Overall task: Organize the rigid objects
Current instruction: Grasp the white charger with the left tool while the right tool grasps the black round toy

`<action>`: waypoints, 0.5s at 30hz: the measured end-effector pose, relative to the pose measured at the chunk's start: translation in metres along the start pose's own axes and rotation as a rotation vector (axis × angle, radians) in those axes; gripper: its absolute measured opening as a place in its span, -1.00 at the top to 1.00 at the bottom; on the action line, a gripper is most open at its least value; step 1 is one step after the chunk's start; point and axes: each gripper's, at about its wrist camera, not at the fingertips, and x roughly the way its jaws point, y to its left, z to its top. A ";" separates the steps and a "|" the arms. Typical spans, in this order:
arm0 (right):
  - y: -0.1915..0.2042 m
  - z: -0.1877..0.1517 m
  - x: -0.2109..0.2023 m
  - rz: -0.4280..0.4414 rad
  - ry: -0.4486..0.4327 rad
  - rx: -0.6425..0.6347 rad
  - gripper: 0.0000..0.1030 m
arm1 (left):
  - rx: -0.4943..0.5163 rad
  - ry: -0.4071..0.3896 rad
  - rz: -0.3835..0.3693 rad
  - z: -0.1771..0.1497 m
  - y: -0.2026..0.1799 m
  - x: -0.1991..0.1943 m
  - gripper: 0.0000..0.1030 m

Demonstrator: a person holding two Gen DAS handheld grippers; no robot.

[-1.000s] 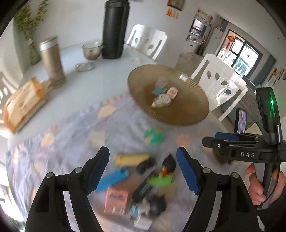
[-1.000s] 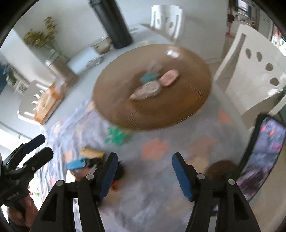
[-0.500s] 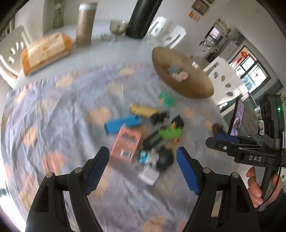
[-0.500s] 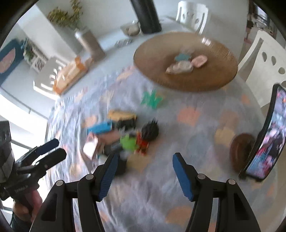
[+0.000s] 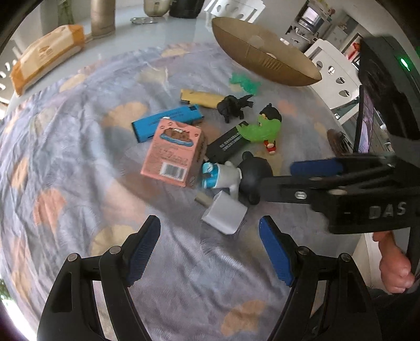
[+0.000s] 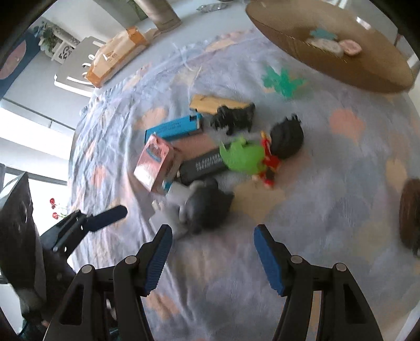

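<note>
A pile of small items lies on the patterned cloth (image 5: 78, 183): a pink carton (image 5: 172, 152), a blue box (image 5: 168, 122), a yellow box (image 5: 202, 97), a black box (image 5: 228, 143), a black animal figure (image 5: 233, 106), a green figure (image 5: 260, 128), a black-and-white mouse figure (image 5: 241, 175) and a white charger plug (image 5: 224, 212). My left gripper (image 5: 210, 241) is open and empty, just short of the plug. My right gripper (image 6: 211, 249) is open and empty, near the mouse figure (image 6: 202, 207). A brown woven tray (image 6: 333, 44) holds a few small items.
A green leaf-shaped piece (image 5: 244, 81) lies near the tray (image 5: 265, 60). A packet of bread (image 5: 44, 57), a tan canister (image 5: 102, 18) and a bowl stand at the far side. A phone on a stand (image 5: 363, 123) stands at the right. White chairs surround the table.
Both grippers have pulled back from the tray and dropped low towards the pile of items. Both stay open and empty.
</note>
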 end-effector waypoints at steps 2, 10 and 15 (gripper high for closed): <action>0.001 0.007 0.009 -0.001 0.017 -0.009 -0.22 | 0.020 0.003 0.006 0.001 -0.004 0.005 -0.47; 0.004 0.018 0.030 0.073 0.024 -0.014 -0.24 | 0.058 0.010 0.008 0.004 -0.010 0.018 0.10; -0.002 0.014 0.026 0.095 0.003 0.005 0.26 | 0.051 0.012 -0.025 0.004 -0.007 0.016 0.29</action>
